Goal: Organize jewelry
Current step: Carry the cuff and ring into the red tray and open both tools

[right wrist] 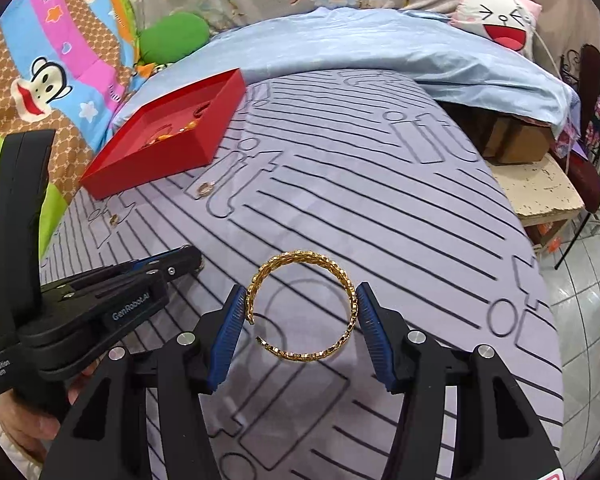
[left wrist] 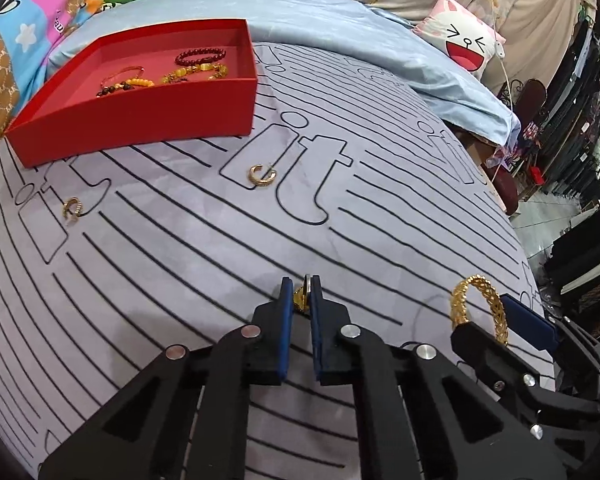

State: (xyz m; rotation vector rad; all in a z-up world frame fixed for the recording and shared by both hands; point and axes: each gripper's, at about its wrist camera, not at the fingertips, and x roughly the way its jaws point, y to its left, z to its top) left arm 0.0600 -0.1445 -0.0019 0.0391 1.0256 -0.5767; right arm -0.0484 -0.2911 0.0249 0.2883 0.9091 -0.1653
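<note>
My left gripper [left wrist: 301, 296] is shut on a small gold ring [left wrist: 303, 295] just above the grey striped bedspread [left wrist: 180, 240]. My right gripper [right wrist: 301, 304] is shut on a gold open bangle [right wrist: 300, 304], held above the bedspread; the bangle also shows at the right of the left wrist view [left wrist: 480, 308]. A red tray [left wrist: 140, 116] at the far left holds several bead bracelets [left wrist: 200, 56]. Two gold hoop earrings lie loose on the bedspread, one [left wrist: 262, 175] in front of the tray and one [left wrist: 72, 209] to its left.
A light blue quilt [left wrist: 340, 28] lies bunched behind the tray. A cartoon cat pillow [left wrist: 460, 36] sits at the back right. Colourful blankets [right wrist: 60, 40] are at the left. The bed's right edge drops to a tiled floor [right wrist: 588, 300] with a stool [right wrist: 540, 188].
</note>
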